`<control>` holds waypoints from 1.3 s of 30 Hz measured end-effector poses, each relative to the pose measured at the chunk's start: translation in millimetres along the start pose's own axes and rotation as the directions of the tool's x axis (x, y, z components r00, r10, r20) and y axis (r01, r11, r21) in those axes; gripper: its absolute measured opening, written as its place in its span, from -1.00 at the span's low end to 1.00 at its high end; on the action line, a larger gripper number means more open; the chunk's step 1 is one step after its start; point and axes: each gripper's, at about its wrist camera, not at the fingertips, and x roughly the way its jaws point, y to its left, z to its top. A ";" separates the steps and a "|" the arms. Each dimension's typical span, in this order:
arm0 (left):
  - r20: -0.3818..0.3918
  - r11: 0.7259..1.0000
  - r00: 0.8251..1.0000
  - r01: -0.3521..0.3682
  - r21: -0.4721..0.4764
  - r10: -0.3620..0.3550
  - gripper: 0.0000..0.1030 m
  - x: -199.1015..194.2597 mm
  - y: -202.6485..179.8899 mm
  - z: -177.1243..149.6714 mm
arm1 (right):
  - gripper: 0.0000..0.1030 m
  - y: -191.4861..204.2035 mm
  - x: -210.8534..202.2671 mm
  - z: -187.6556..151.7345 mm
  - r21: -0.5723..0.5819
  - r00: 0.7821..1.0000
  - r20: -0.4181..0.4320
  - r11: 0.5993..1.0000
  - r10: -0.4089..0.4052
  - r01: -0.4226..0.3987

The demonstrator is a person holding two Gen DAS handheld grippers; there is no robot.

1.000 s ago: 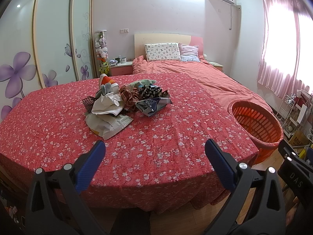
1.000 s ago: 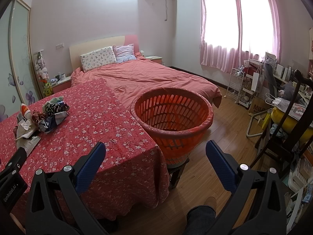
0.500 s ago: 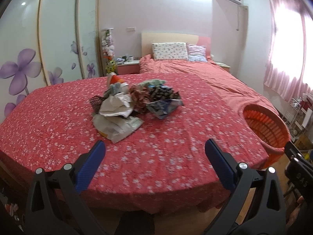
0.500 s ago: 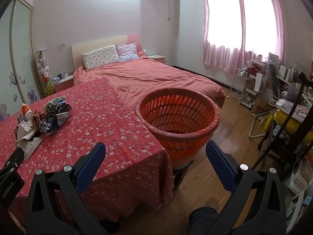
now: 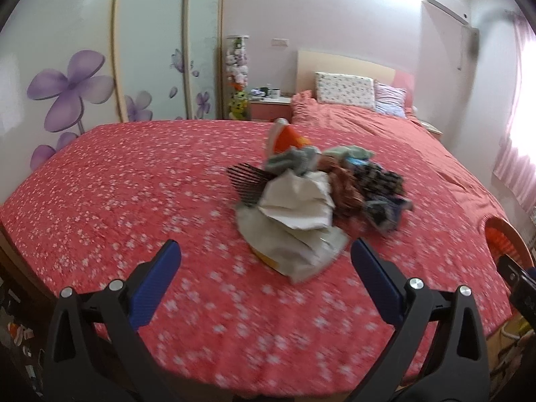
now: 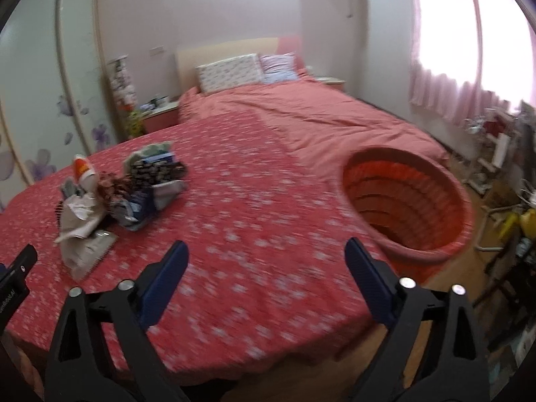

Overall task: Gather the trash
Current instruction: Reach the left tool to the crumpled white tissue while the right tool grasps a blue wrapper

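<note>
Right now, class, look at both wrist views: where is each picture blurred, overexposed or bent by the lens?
Left wrist view: motion blur smears the cloth and trash pile; wardrobe doors bow from fisheye; the window is blown out. Right wrist view: the basket and cloth print are smeared, curtains glare white, corners go dark.

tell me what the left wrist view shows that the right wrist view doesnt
Left wrist only: the left gripper open and empty, aimed at the trash pile, and the big purple flower on the wardrobe door.

Right wrist only: the right gripper, jaws closing with nothing between them, the inside of the orange basket, and the cluttered shelves under the window.

Both: the pile on the red floral cloth, the bed, and the basket.
</note>
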 end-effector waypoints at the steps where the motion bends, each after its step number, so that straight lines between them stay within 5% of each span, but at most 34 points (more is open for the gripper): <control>1: 0.001 1.000 1.000 -0.001 -0.005 0.001 0.93 3.3 4.1 1.7 | 0.61 10.4 11.2 5.7 -0.006 0.999 -0.024 0.999 0.040 -0.041; 14: -0.002 0.998 1.000 0.005 -0.058 -0.005 0.92 30.8 41.4 9.9 | -0.01 79.9 78.9 33.7 0.034 0.956 -0.166 0.970 0.241 -0.239; 20: -0.008 0.998 1.000 0.018 -0.056 -0.018 0.85 37.5 41.6 11.0 | -0.22 93.1 100.2 34.6 0.040 0.947 -0.210 0.970 0.244 -0.241; 25: -0.021 0.997 0.999 0.042 -0.063 -0.043 0.73 43.6 42.1 10.3 | -0.61 96.6 111.9 31.2 0.072 0.926 -0.242 0.957 0.291 -0.282; 29: -0.042 0.995 0.996 0.077 -0.068 -0.080 0.64 48.4 37.2 10.8 | -0.86 95.7 108.6 26.8 0.048 0.925 -0.235 0.954 0.299 -0.297; 39: -0.063 0.989 0.987 0.145 -0.032 -0.147 0.61 59.9 10.6 24.0 | -0.88 60.6 77.4 28.8 -0.003 0.957 -0.139 0.967 0.254 -0.256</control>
